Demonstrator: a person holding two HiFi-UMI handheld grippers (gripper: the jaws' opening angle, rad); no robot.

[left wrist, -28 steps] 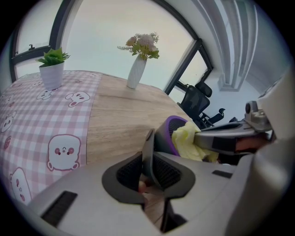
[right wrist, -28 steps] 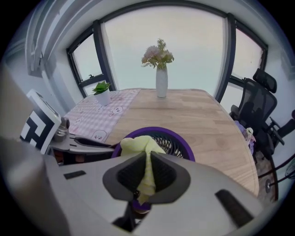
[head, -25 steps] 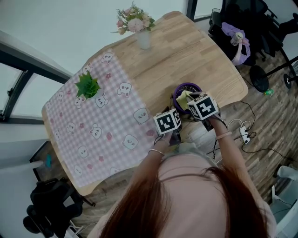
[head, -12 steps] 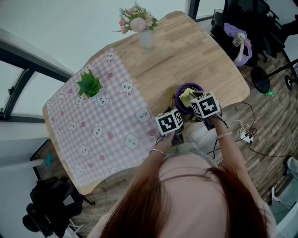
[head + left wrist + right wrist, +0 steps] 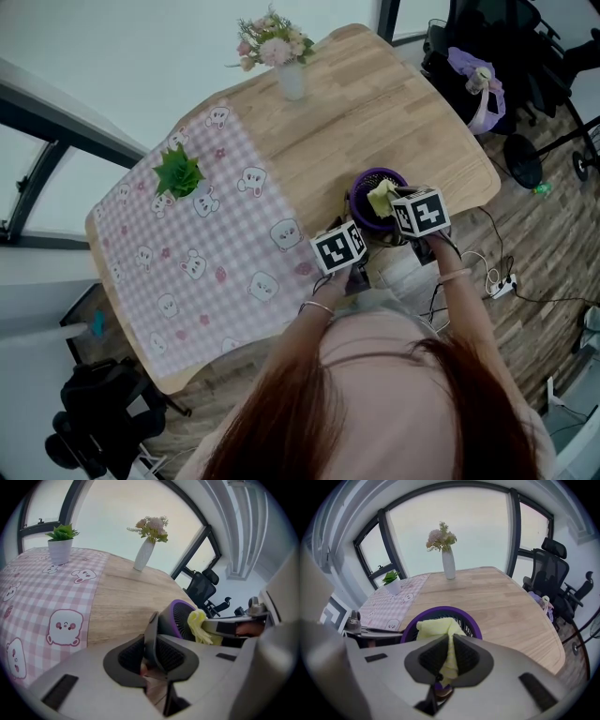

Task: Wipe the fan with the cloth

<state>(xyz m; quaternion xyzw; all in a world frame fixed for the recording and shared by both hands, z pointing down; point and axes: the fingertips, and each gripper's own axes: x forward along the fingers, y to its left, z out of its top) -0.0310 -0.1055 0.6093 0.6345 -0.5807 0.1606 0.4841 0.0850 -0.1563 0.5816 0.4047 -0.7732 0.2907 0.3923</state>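
purple-rimmed and dark-grilled, the small fan [image 5: 365, 193] stands on the bare wood of the table [image 5: 375, 103], near the edge closest to the person and just off the pink checked tablecloth [image 5: 225, 234]. the right gripper [image 5: 450, 641] has its jaws closed tight on a yellow cloth [image 5: 439, 629], pinching a fold of it, while the loose bunch of the cloth lies against the fan's grille, inside the purple ring. the left gripper [image 5: 152, 638] sits just beside it, its jaws part-way closed and clamped on a dark flat piece that runs up to the fan's housing, so this claw has hold of the fan itself. both grippers point steeply down at the tabletop. farther back a white vase of flowers [image 5: 289, 75] stands on the wood and a small potted plant [image 5: 178, 175] on the tablecloth, both well apart from the fan. a black office chair [image 5: 553, 573] stands beyond the table's end.
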